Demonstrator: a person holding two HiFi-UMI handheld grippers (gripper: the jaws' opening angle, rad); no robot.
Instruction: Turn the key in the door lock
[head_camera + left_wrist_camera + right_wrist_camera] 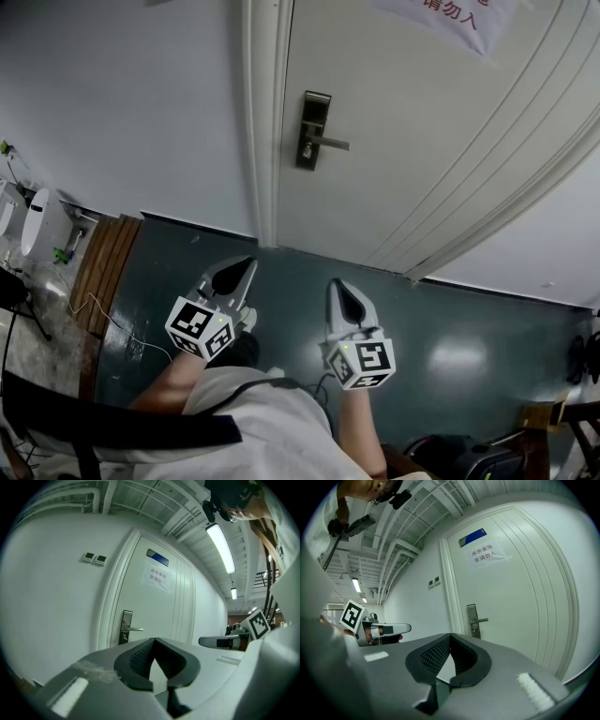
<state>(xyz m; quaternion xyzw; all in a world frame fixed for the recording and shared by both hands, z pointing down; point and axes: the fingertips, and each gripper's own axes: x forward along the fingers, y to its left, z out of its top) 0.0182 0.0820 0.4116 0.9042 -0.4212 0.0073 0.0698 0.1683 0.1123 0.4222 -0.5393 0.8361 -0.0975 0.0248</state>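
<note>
Left gripper (249, 264) and right gripper (336, 284): fingers clenched, empty, door lock (312, 131) well ahead of them. Arriving clenched, they would likely bump the key, not grasp it.

The right gripper (451, 634) fills the near ground. Its two broad grey jaws meet at the tips with nothing between them (the dark ribbed pads (435, 656) enclose only a small gap behind the tips). Farther off, to the right, stands a white panelled door (520, 588). It carries a white paper notice with red print (486, 555) and, above that, a small blue sign plate (472, 537). A silvery metal lock plate with a lever handle (473, 620) sits near the door's left edge. At the left, the left gripper (408, 628) reaches in, its black-and-white marker cube (352, 615) behind it. Two small white wall switches (433, 581) sit left of the door frame.
</note>
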